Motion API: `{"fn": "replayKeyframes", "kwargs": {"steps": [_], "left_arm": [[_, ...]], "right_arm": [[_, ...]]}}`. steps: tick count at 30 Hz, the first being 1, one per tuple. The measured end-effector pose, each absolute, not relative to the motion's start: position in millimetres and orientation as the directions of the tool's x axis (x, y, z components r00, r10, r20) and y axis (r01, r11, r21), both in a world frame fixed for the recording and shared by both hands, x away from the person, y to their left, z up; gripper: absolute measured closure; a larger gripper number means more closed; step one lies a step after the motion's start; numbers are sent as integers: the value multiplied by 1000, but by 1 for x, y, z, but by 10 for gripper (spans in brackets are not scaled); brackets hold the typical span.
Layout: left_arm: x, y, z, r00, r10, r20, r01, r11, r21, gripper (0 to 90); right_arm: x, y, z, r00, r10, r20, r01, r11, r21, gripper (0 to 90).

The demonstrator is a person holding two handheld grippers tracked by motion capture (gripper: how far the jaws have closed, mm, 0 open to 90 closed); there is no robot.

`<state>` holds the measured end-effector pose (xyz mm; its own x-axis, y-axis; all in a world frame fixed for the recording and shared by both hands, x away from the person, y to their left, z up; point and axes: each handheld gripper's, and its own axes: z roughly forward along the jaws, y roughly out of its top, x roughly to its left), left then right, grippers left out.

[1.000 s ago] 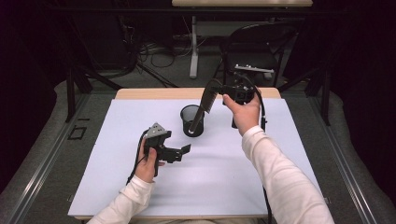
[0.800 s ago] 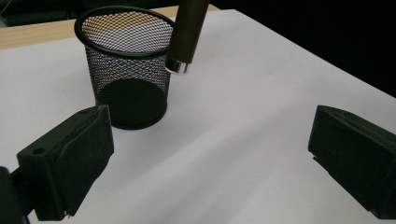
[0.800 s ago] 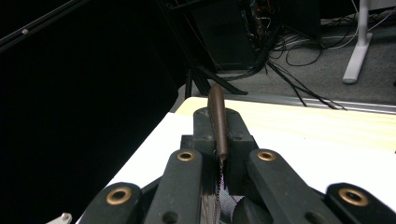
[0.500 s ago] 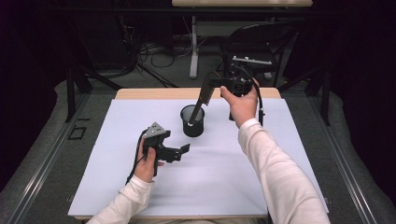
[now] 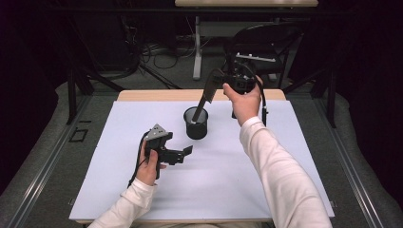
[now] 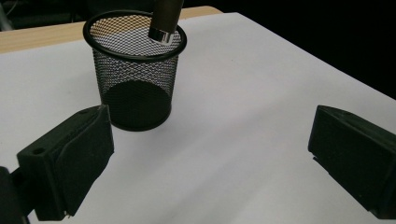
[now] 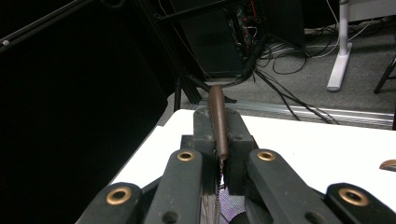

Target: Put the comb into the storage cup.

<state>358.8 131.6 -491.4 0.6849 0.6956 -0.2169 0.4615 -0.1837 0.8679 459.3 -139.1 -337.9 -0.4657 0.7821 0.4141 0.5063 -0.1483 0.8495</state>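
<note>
Left gripper [image 5: 186, 153] rests low over the white table cover [image 5: 214, 190], nearest the person, with its jaws spread wide and nothing between them; the mesh pen cup [image 5: 196, 123] stands just beyond it, apart from both jaws. In the left gripper view the two black pads [image 6: 84, 154] frame bare white surface, and the cup [image 6: 135, 70] sits upright ahead of the left-hand pad, its dark solid base visible through the mesh. That view also shows the metal-capped end of a dark brown tool handle [image 6: 163, 21] entering the cup's mouth near the far rim, not yet at the bottom; the cup otherwise holds nothing that can be made out. Farther off, the right gripper [image 5: 216, 85] is raised above and behind the cup, jaws clamped on the upper part of the handle [image 5: 202, 102], which slants down and left into the cup. The right gripper view looks along the closed jaws and shows the handle [image 7: 218, 121] pinched between them, with floor cables [image 7: 289, 56] beyond the table edge
</note>
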Motion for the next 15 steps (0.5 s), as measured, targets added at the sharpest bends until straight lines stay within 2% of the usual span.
{"fn": "replayKeyframes", "kwargs": {"steps": [15], "left_arm": [[359, 132, -492, 685, 695, -219, 463, -183, 867, 5]], "right_arm": [[469, -136, -342, -434, 801, 413, 497, -169, 851, 864]]}}
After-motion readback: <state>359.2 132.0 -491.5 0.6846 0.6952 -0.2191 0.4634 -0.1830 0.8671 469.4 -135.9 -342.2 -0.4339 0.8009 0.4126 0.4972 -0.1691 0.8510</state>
